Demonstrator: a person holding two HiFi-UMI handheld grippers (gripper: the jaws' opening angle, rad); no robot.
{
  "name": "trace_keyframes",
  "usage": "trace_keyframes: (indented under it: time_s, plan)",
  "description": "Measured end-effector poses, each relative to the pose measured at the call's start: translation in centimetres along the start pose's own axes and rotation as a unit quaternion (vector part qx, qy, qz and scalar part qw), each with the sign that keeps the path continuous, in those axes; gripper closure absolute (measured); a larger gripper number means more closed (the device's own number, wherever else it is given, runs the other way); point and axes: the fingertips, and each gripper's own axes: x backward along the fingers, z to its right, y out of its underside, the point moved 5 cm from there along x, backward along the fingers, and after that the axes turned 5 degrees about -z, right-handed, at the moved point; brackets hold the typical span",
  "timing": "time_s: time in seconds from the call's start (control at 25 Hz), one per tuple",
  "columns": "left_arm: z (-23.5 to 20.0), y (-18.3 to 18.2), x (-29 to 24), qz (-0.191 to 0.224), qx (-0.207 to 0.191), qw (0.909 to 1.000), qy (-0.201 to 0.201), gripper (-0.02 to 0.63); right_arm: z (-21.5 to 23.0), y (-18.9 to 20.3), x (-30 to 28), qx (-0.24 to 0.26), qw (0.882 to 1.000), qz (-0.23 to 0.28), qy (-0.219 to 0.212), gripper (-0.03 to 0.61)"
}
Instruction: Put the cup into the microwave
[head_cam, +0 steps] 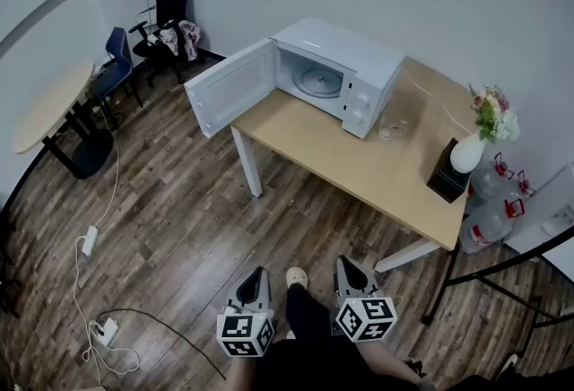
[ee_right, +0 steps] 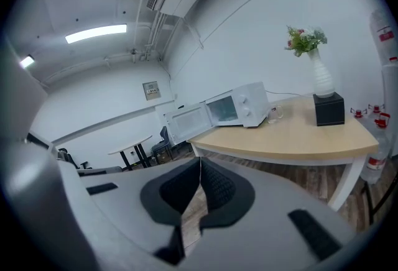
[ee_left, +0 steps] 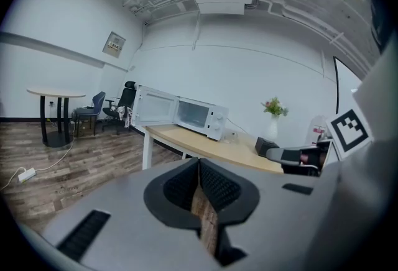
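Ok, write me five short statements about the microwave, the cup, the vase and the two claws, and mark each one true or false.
1. The microwave has its door swung open. True.
2. The cup sits inside the microwave. False: it stands on the table, just beside the microwave on its control-panel side.
3. The right claw grips the cup. False: its jaws are shut with nothing between them, well away from the table.
4. A vase of flowers stands at the table's far end from the microwave. True.
5. The left claw is wide open. False: its jaws are shut and empty.
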Motion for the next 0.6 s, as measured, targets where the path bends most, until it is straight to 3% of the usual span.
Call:
trace_keyframes:
  time_s: [0.6]
  plan:
    - [-1.8,-5.1,-8.5,-0.011,-0.001,0.9999,0.004,0.607,2.5,-5.1,-8.4,-0.003,1.000,-0.011,-0.005,0.584]
